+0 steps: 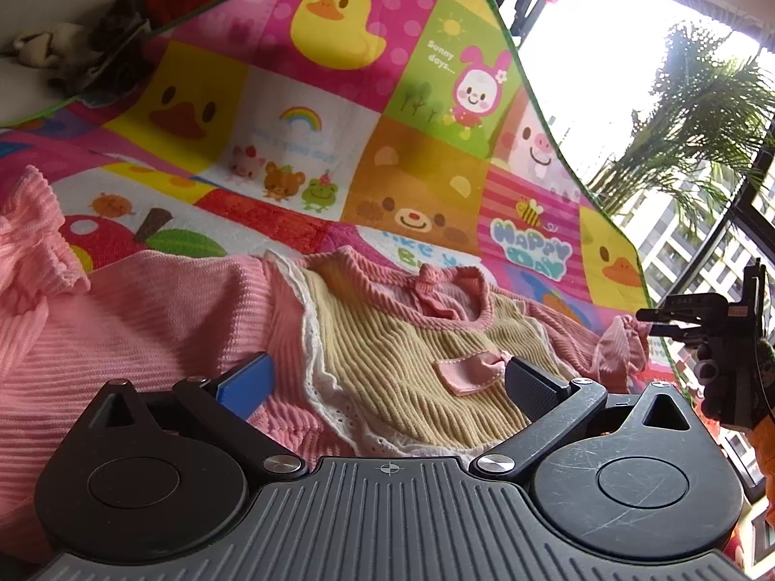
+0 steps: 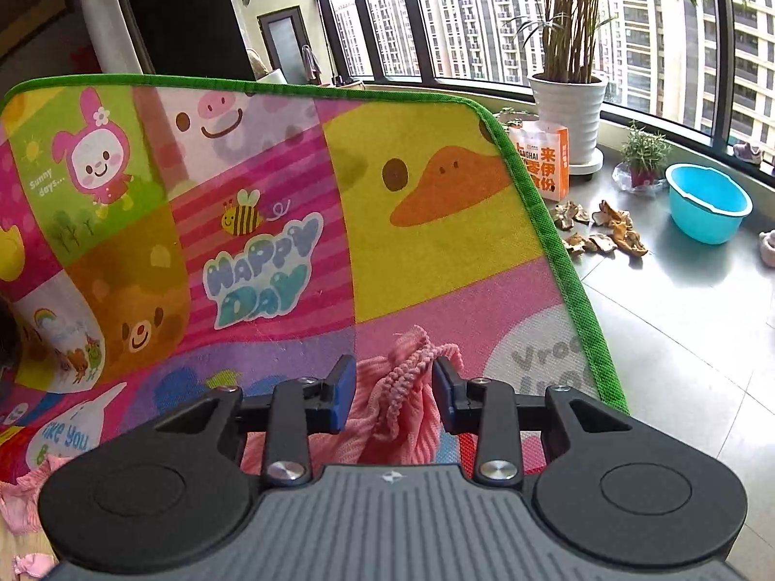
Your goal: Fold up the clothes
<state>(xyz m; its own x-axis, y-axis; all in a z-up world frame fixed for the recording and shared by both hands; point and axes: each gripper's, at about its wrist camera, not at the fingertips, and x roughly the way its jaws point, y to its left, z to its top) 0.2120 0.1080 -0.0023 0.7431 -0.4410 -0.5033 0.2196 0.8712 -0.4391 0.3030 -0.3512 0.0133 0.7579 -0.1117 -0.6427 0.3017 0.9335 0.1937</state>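
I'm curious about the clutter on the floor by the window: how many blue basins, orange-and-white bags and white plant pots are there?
Blue basin: 1
Orange-and-white bag: 1
White plant pot: 1
Total: 3

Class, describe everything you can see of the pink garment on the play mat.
The pink garment is ribbed knit with a cream ribbed bib panel edged in white lace, a small pink pocket and a bow at the neckline. It lies spread and rumpled on the mat. Its ruffled sleeve cuff sits between the right gripper's pads. The left gripper is open over the bib.
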